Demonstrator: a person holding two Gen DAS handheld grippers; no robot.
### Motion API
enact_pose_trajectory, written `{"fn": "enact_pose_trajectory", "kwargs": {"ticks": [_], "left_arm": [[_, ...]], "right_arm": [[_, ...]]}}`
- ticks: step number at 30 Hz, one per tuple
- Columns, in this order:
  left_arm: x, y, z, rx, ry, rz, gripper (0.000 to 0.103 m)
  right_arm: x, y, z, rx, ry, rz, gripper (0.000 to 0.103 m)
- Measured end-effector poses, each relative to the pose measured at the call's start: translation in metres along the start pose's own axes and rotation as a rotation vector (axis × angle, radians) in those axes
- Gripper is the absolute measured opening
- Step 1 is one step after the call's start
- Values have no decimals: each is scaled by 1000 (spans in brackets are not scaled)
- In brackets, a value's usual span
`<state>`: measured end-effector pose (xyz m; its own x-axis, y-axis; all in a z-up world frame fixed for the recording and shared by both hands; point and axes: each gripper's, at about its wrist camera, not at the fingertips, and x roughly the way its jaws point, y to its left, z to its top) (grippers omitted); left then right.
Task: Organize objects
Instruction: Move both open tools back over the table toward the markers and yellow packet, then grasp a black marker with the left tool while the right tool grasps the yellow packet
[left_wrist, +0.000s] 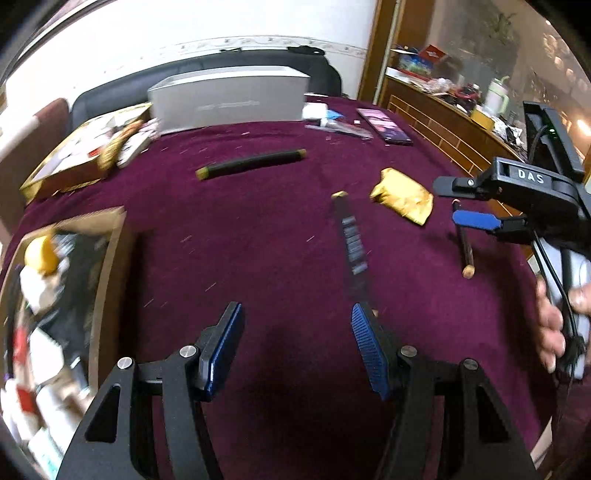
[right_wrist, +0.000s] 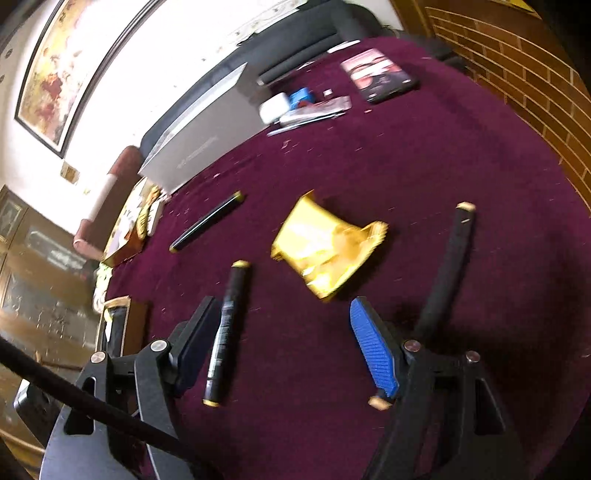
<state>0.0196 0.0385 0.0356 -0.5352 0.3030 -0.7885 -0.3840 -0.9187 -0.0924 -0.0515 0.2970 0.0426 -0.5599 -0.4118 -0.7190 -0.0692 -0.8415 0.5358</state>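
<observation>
Three black sticks with gold caps are scattered on the maroon worktop (left_wrist: 258, 229), plus a crumpled gold pouch (right_wrist: 325, 243) roughly in the middle. The left gripper (left_wrist: 297, 347) is held spread over bare cloth with nothing pinched; the labelled stick (left_wrist: 352, 247) is seen just past its right finger. The right gripper (right_wrist: 282, 349) is spread wide too, nothing gripped, and that same labelled stick (right_wrist: 225, 332) is lying right beside its left finger, though touching or not can't be told. A plain stick (right_wrist: 445, 273) is laid just outside its right finger. The third stick (left_wrist: 251, 164) is left well apart, towards a grey box (left_wrist: 229, 98). An open box of bits (left_wrist: 55, 295) is parked at the left edge.
</observation>
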Motion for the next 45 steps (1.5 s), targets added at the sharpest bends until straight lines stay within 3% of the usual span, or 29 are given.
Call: {"fn": "enact_pose_trajectory", "kwargs": {"ticks": [7,12,15,16,17,18,20,24,32,38,43,45], "left_arm": [[51,-41,32,110,26,89,54],[80,-47,34,122,71,98,54],[79,-43,30,121,33,73,54],[78,-41,30,119,33,61,52],[76,-37,29,114,29,57,40],[74,-34,29,114,26,55,20],[71,-27,29,100,35,36,11],[65,-13,24,43,47,2,11],[70,-12,27,15,21,-1,13],[71,-19,26,30,-5,-24,33],[71,-19,26,25,-13,-25,32],[70,-19,26,37,-11,5,17]], "right_arm": [[-2,-14,25,3,-16,-46,73],[7,-12,43,-28,-17,-87,73],[18,-9,49,-51,-4,-104,73],[24,-6,51,-67,6,-115,73],[28,-4,51,-83,12,-128,73],[32,-1,51,-105,18,-144,73],[39,4,51,-149,27,-174,73],[54,16,49,-235,50,-227,73],[73,33,41,-289,90,-244,79],[87,46,36,-335,111,-313,79],[99,59,37,-405,113,-407,80],[105,63,37,-433,113,-448,80]]}}
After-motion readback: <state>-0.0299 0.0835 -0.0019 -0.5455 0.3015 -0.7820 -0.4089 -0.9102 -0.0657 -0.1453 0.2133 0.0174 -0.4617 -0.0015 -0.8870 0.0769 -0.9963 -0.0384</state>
